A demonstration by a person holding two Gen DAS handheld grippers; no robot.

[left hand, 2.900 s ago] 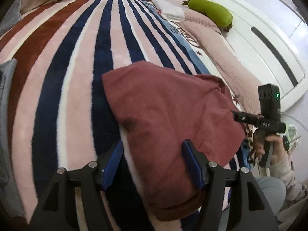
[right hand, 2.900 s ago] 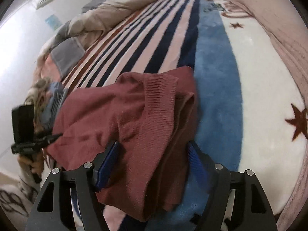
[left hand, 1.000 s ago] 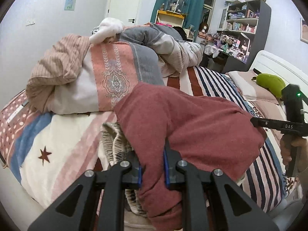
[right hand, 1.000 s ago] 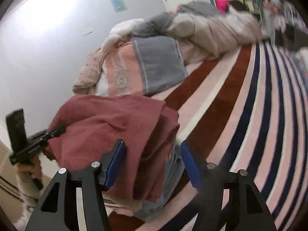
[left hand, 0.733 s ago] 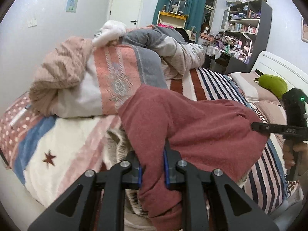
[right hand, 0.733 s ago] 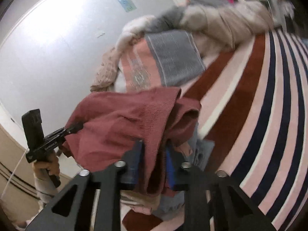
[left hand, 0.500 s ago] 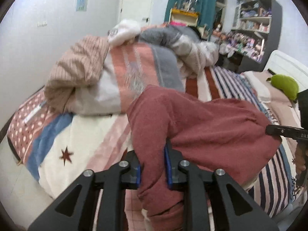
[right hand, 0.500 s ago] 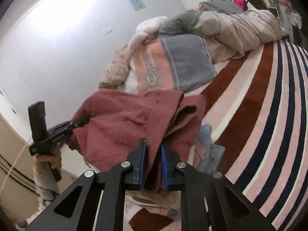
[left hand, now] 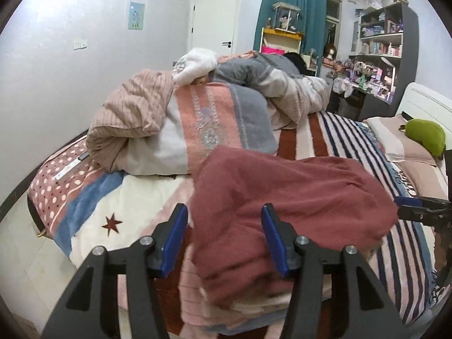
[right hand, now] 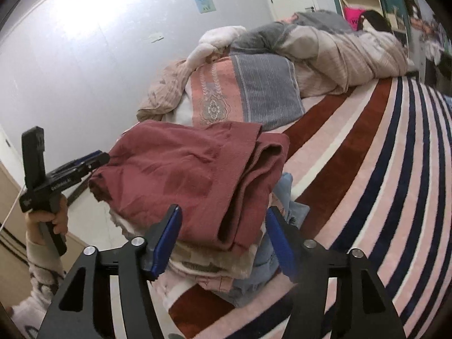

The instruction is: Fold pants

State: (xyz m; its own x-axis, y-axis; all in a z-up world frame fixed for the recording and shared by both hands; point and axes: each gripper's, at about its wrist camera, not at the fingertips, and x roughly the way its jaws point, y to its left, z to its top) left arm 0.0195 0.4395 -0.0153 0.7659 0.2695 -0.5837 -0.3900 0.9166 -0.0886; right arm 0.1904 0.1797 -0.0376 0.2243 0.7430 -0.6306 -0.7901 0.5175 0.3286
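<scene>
the folded red pants (right hand: 192, 175) lie centre frame atop a stack of folded clothes (right hand: 226, 262) at the bed (right hand: 381, 169) edge. left claw (left hand: 223, 240) and right claw (right hand: 223, 237) both gape, gripping nothing. placing looks finished; next, back both clear without dragging fabric.

Folded pants (left hand: 285, 197) between parted hand-held gripper (left hand: 224, 240)

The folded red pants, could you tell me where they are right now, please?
The folded red pants lie on top of a stack of folded clothes at the near edge of the striped bed, in front of the rolled bedding, between both open grippers.
</scene>
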